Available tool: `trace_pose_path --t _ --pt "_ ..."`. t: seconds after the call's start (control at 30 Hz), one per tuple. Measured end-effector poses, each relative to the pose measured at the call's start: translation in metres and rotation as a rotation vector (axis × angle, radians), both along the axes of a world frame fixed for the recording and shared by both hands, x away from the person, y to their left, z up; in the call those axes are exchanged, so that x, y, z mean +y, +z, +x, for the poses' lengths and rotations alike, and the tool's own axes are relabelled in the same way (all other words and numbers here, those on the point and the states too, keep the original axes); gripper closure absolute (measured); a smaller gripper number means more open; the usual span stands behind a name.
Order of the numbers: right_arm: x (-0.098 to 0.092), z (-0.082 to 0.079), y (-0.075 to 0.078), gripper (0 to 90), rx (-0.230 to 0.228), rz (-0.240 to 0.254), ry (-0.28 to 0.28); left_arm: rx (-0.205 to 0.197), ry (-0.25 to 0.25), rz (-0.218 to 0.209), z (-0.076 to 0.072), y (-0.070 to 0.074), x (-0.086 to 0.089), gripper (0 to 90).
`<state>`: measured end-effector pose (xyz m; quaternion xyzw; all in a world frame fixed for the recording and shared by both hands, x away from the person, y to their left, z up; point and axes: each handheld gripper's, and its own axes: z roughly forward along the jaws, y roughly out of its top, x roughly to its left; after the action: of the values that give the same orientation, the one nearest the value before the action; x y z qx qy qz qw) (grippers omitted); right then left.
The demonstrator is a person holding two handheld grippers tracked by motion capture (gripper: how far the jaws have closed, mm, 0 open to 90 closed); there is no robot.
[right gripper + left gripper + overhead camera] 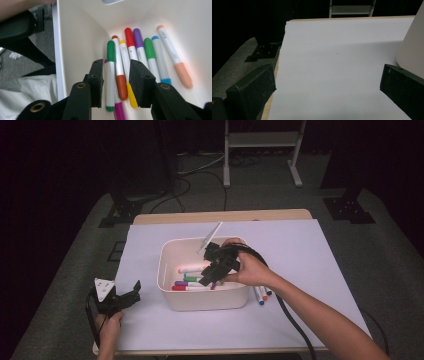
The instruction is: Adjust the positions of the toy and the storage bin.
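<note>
A wooden table stands on a grey carpeted floor, its top almost wholly covered by a white sheet; a strip of bare wood shows along the far edge and, in the left gripper view, down the left edge. A cream-white plastic bin sits on the sheet near the middle, slightly toward the near side. Just beside the bin's right wall, two or three markers lie on the sheet, their blue and orange tips pointing toward the near edge. The left part of the sheet is bare and smooth.
</note>
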<state>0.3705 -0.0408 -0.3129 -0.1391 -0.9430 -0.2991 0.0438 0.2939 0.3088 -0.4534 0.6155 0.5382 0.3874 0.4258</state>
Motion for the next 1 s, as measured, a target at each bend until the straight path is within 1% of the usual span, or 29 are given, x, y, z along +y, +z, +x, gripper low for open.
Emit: trace_pose_path --t 0.13,0.27,0.33,0.4,0.43,0.47,0.53,0.57,0.63,0.73,0.77,0.9,1.0 --pt "-0.029 -0.001 0.012 57.0 -0.021 0.049 -0.051 0.003 0.000 0.002 0.000 0.000 0.000 0.0" --pt "-0.062 -0.001 0.019 53.2 -0.044 0.085 -0.111 0.003 0.001 0.001 0.000 0.000 0.000 0.0" --pt "-0.079 -0.002 0.021 53.2 -0.041 0.101 -0.136 0.003 0.001 0.002 0.000 0.000 0.000 0.0" --pt "-0.095 -0.004 0.021 52.4 -0.053 0.106 -0.164 0.004 0.001 0.003 0.000 0.000 0.000 0.0" --pt "-0.102 -0.005 0.021 51.9 -0.045 0.110 -0.183 0.005 0.002 0.004 0.000 0.000 0.000 0.0" --pt "-0.112 -0.007 0.021 51.6 -0.049 0.113 -0.205 0.005 0.002 0.004 0.000 0.000 0.000 0.0" --pt "-0.125 -0.010 0.019 50.8 -0.062 0.123 -0.228 0.004 0.002 0.005 0.000 0.000 0.000 0.0" --pt "-0.132 -0.012 0.017 50.5 -0.061 0.128 -0.241 0.005 0.000 0.010 0.000 0.000 0.000 0.0" --pt "-0.146 -0.014 0.013 50.0 -0.072 0.136 -0.261 0.002 0.002 0.006 0.000 0.000 -0.001 0.0" --pt "-0.164 -0.016 0.004 49.8 -0.067 0.141 -0.300 0.003 0.003 0.008 0.000 0.000 0.000 0.0" --pt "-0.169 -0.016 -0.001 49.7 -0.058 0.139 -0.317 0.002 0.003 0.008 0.000 0.000 -0.001 0.0" --pt "-0.183 -0.013 -0.022 49.4 -0.043 0.107 -0.366 0.002 0.005 0.009 0.000 0.000 -0.001 0.0" --pt "-0.189 -0.008 -0.037 49.4 -0.026 0.085 -0.401 0.004 0.004 0.009 0.000 0.000 0.000 0.0"
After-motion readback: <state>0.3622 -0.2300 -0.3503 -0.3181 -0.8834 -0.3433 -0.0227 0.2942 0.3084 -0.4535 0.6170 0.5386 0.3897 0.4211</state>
